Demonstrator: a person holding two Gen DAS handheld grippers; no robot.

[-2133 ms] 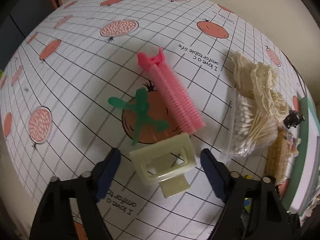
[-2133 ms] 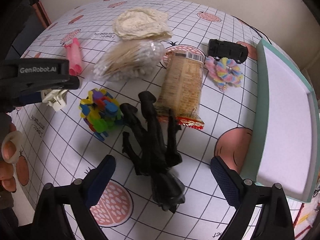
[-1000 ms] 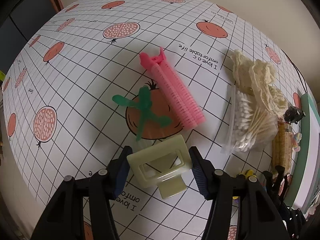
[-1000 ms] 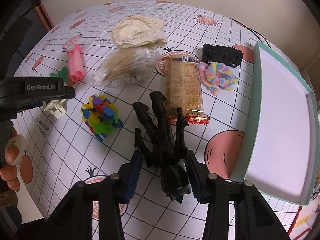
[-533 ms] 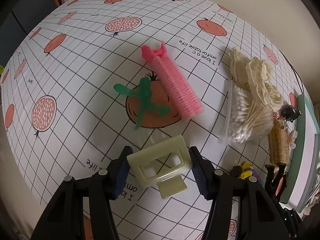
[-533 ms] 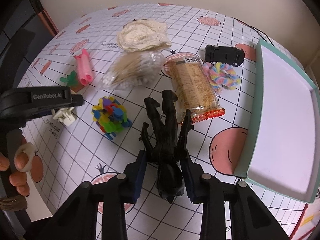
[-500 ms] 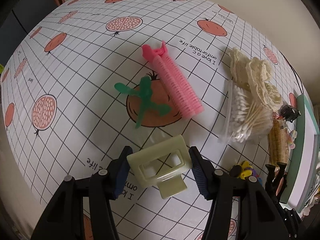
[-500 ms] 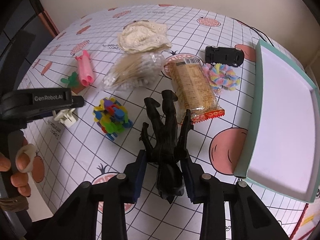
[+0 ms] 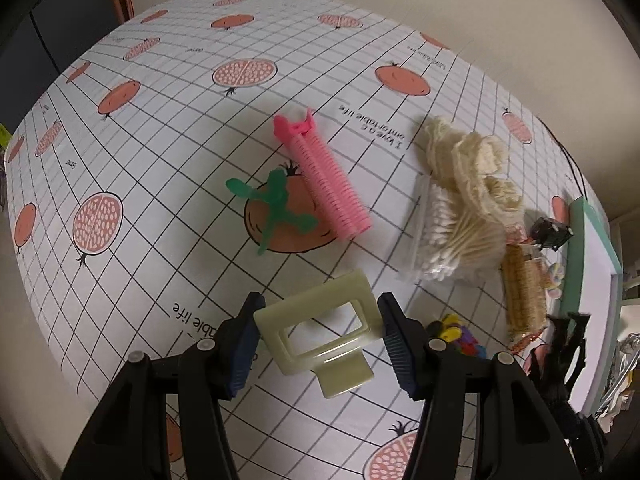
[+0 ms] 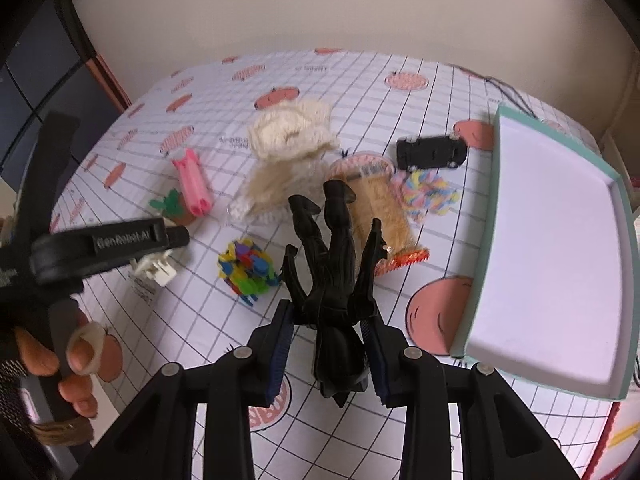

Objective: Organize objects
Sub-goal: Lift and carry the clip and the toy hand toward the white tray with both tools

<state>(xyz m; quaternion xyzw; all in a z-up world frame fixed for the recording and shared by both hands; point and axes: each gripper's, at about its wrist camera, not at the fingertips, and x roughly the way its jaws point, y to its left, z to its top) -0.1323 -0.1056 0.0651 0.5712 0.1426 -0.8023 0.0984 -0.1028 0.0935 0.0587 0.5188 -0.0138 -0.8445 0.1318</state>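
Observation:
My left gripper (image 9: pixel 318 340) is shut on a pale cream hair claw clip (image 9: pixel 320 334), held a little above the tablecloth. The same cream clip (image 10: pixel 156 270) shows at the left of the right wrist view, under the left gripper's black arm. My right gripper (image 10: pixel 330 334) is shut on a black toy figure (image 10: pixel 332 264), lifted off the table with its limbs pointing away from me. A shallow mint-green tray (image 10: pixel 496 184) with a white inside lies to the right, tilted in view.
On the pomegranate-print cloth lie a pink hair roller (image 9: pixel 324 180), a green plastic pick (image 9: pixel 276 204), a bag of cotton swabs (image 9: pixel 456 236), cream crochet cloth (image 10: pixel 294 130), a snack packet (image 10: pixel 380 208), a black toy car (image 10: pixel 432 152), a pastel scrunchie (image 10: pixel 426 192) and colourful clips (image 10: pixel 244 266). A person's hand (image 10: pixel 76 360) grips the left handle.
Both grippers closed on their objects about a second ago and have lifted them. The right gripper has risen and tilted, so more of the wall and tray shows.

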